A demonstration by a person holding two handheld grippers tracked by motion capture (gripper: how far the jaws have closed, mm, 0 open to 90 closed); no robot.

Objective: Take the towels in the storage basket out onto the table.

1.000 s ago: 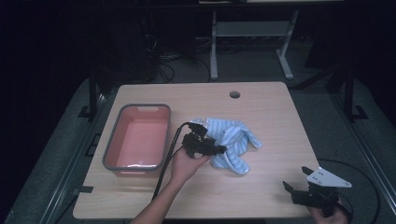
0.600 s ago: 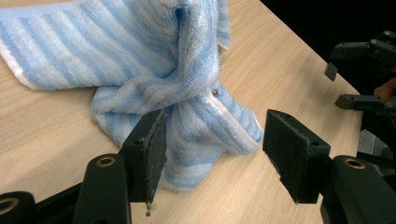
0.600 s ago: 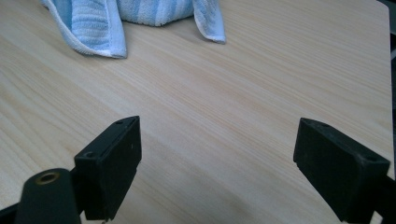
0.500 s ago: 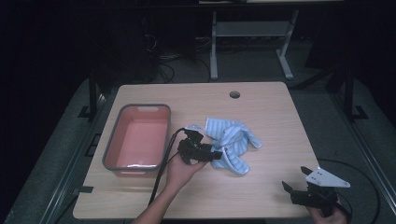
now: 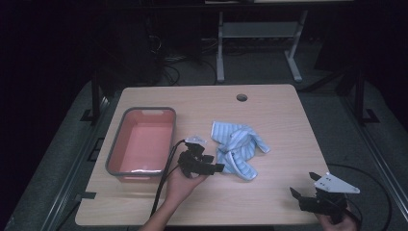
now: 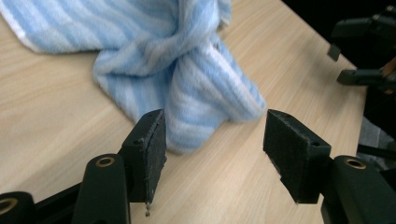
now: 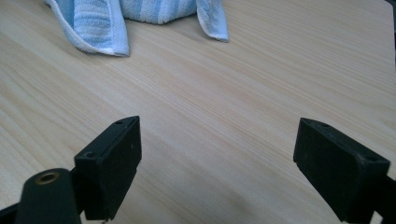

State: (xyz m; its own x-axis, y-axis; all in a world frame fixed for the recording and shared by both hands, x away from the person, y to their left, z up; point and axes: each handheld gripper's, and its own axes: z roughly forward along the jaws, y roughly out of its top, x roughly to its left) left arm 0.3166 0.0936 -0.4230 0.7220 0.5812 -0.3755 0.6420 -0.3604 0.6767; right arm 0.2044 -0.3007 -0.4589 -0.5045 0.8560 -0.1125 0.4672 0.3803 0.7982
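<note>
Blue striped towel [image 6: 187,70] lies crumpled just ahead of the left gripper [image 6: 215,140], jaws apart, gripping nothing

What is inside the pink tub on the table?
The pink tub looks bare inside: just its smooth pink bottom, with a shiny streak near the front wall. Its near wall hides a thin strip of the bottom.

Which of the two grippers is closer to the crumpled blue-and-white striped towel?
The left gripper: its open jaws sit right at the crumpled blue-and-white striped towel's near fold. The right gripper waits, open, at the table's near right corner, well apart.
</note>
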